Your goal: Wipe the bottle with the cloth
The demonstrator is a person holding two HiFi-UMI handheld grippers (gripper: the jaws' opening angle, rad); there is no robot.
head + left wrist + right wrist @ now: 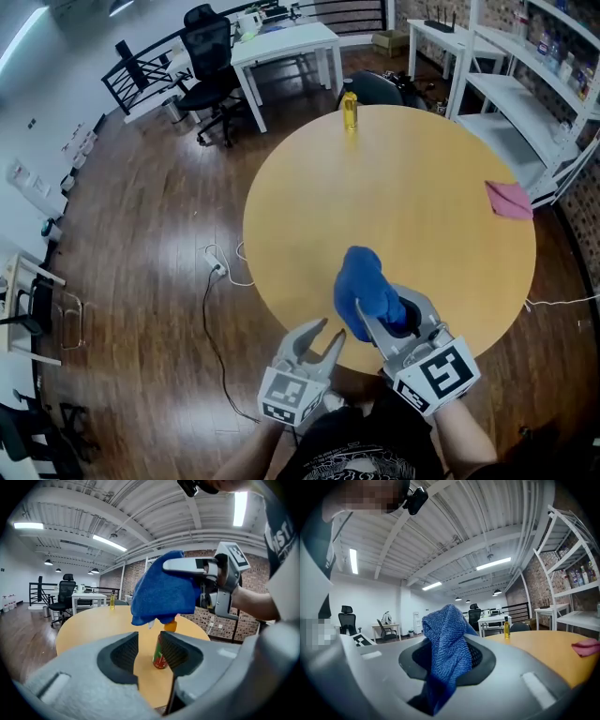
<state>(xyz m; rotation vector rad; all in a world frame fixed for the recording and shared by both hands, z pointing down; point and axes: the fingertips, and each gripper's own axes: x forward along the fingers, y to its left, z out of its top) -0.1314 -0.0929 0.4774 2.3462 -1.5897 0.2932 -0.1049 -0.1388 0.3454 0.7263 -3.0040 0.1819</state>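
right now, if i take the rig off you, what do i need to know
Right gripper: shut on the blue cloth, held just above the table.
Left gripper: open, holding nothing, aimed at the red-label bottle.
That bottle stands upright near the table's near edge, with the cloth hanging at its orange cap; contact unclear.
A yellow bottle stands at the far edge and a pink cloth lies on the right.
Done: cloth picked up.
Left: probably steady the bottle, then wipe it.
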